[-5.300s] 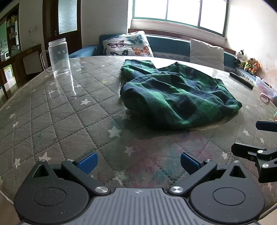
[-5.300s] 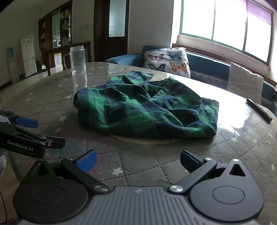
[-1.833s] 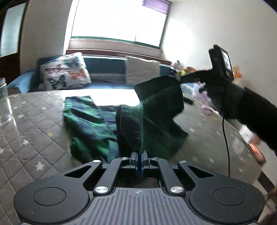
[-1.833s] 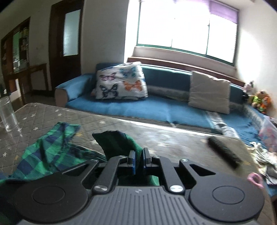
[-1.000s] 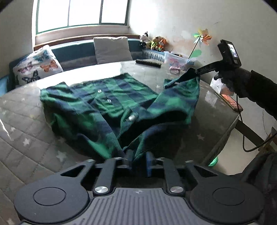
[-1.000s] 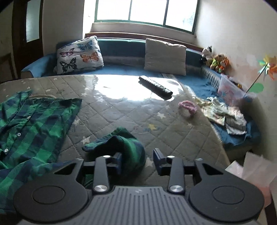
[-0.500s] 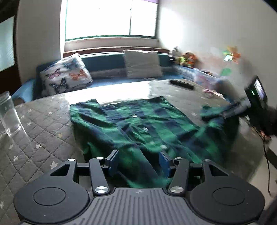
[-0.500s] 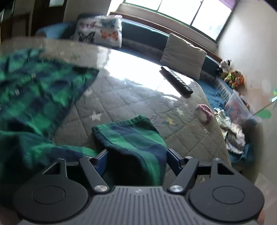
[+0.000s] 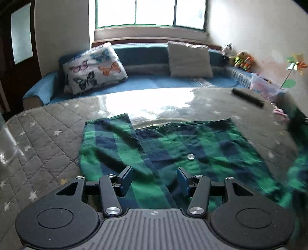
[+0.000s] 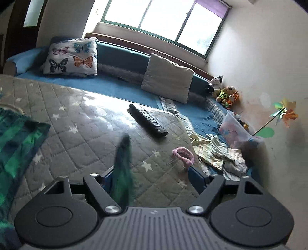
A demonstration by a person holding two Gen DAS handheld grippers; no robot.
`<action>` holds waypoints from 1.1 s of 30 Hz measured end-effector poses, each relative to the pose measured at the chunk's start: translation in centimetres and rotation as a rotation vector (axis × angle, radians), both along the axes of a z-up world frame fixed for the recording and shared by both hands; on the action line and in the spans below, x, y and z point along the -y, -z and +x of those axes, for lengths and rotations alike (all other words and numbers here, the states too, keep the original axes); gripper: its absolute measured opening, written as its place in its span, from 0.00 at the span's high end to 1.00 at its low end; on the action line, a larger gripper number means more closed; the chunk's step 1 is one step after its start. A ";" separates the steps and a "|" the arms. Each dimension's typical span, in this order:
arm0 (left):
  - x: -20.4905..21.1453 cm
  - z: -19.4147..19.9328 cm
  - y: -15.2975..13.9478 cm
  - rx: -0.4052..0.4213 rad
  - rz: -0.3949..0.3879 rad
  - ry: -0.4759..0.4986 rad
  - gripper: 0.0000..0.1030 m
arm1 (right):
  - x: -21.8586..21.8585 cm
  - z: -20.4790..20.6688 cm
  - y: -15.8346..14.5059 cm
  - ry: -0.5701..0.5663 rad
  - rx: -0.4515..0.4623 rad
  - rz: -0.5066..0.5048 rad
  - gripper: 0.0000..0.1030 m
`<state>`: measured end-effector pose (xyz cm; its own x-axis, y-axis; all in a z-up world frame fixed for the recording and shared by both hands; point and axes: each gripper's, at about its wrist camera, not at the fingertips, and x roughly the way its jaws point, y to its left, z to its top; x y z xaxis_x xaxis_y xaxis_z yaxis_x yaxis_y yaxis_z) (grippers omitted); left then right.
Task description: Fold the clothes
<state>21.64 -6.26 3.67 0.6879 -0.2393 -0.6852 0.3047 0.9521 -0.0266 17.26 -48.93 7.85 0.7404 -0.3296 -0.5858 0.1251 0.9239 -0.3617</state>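
Now left gripper (image 9: 155,179) jaws spread over plaid shirt (image 9: 173,150); right gripper (image 10: 150,178) jaws just widened, sleeve loose between.

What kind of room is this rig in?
Most likely a home living room. A blue sofa with a butterfly cushion runs under a wide window, soft toys sit in the corner, and a TV remote lies on the quilt-covered table.
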 end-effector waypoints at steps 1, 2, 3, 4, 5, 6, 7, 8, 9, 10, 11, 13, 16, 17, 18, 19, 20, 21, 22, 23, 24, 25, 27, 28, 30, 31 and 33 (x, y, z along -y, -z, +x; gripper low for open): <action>0.4 1.0 0.5 -0.006 0.010 -0.011 0.47 | 0.0 0.2 0.0 -0.006 0.001 0.004 0.23; 0.8 2.0 0.9 -0.013 0.018 -0.024 0.47 | -0.3 0.4 0.0 -0.014 0.004 0.002 0.23; 1.0 3.0 1.3 -0.020 0.023 -0.037 0.48 | -0.6 0.6 0.1 -0.024 0.005 0.003 0.23; 1.2 3.9 1.7 -0.028 0.024 -0.050 0.49 | -0.9 0.8 0.3 -0.041 0.001 0.016 0.23; 1.3 4.9 2.0 -0.034 0.019 -0.061 0.49 | -1.4 1.0 0.5 -0.065 -0.007 0.033 0.23; 1.4 5.8 2.4 -0.041 0.015 -0.073 0.49 | -2.0 1.2 0.7 -0.089 -0.016 0.049 0.23; 1.5 6.5 2.6 -0.046 0.012 -0.087 0.49 | -2.6 1.5 0.9 -0.115 -0.027 0.063 0.23; 1.5 7.3 2.9 -0.052 0.009 -0.101 0.49 | -3.3 1.7 1.2 -0.140 -0.038 0.076 0.23; 1.6 8.0 3.2 -0.059 0.005 -0.114 0.49 | -4.0 1.9 1.4 -0.167 -0.049 0.086 0.23; 1.5 8.6 3.4 -0.069 -0.001 -0.125 0.49 | -4.7 2.1 1.5 -0.192 -0.059 0.098 0.23; 1.5 9.1 3.6 -0.079 -0.004 -0.138 0.49 | -5.5 2.3 1.7 -0.216 -0.069 0.110 0.23; 1.4 10.0 4.1 -0.098 -0.003 -0.168 0.55 | -6.9 2.7 2.0 -0.264 -0.089 0.132 0.23; 1.2 10.7 4.6 -0.101 -0.001 -0.185 0.80 | -9.1 3.2 2.7 -0.319 -0.112 0.138 0.23; 1.2 10.7 4.6 -0.097 0.003 -0.186 0.84 | -9.5 3.3 2.8 -0.330 -0.117 0.140 0.23; 1.0 10.7 4.6 -0.096 -0.004 -0.190 0.90 | -10.0 3.6 3.0 -0.340 -0.122 0.145 0.23; 0.7 10.7 4.4 -0.094 -0.018 -0.196 0.96 | -10.5 3.9 3.2 -0.350 -0.127 0.150 0.23; 0.4 10.6 4.3 -0.093 -0.032 -0.202 0.97 | -10.9 4.1 3.4 -0.358 -0.134 0.153 0.23; 0.0 10.4 4.1 -0.085 -0.042 -0.209 0.97 | -11.2 4.2 3.6 -0.363 -0.138 0.154 0.23; -0.5 10.0 3.6 -0.069 -0.049 -0.220 0.98 | -11.5 4.3 3.9 -0.370 -0.142 0.157 0.23; -1.1 9.5 3.1 -0.051 -0.058 -0.233 0.98 | -11.8 4.5 4.1 -0.376 -0.147 0.161 0.23; -1.8 9.0 2.5 -0.033 -0.070 -0.247 0.98 | -12.0 4.5 4.2 -0.381 -0.152 0.168 0.23; -2.6 8.4 1.8 -0.015 -0.084 -0.262 0.98 | -12.3 4.5 4.3 -0.385 -0.155 0.174 0.23; -4.7 6.8 0.2 0.023 -0.108 -0.306 0.98 | -12.8 4.4 4.4 -0.390 -0.158 0.184 0.23; -5.9 5.9 -0.5 0.040 -0.122 -0.328 0.98 | -13.1 4.4 4.5 -0.393 -0.159 0.190 0.23; -8.2 4.0 -1.9 0.077 -0.141 -0.370 0.98 | -13.5 4.2 4.6 -0.397 -0.161 0.205 0.23; -9.4 2.9 -2.6 0.094 -0.144 -0.392 0.98 | -13.7 4.1 4.6 -0.398 -0.160 0.210 0.23; -11.9 0.2 -3.7 0.126 -0.143 -0.437 0.98 | -14.0 4.0 4.7 -0.396 -0.160 0.218 0.23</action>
<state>21.84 5.65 7.41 0.8207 0.0056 -0.5713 -0.1148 0.9812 -0.1552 21.23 -34.89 3.13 0.6788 0.1030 -0.7270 -0.2935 0.9456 -0.1401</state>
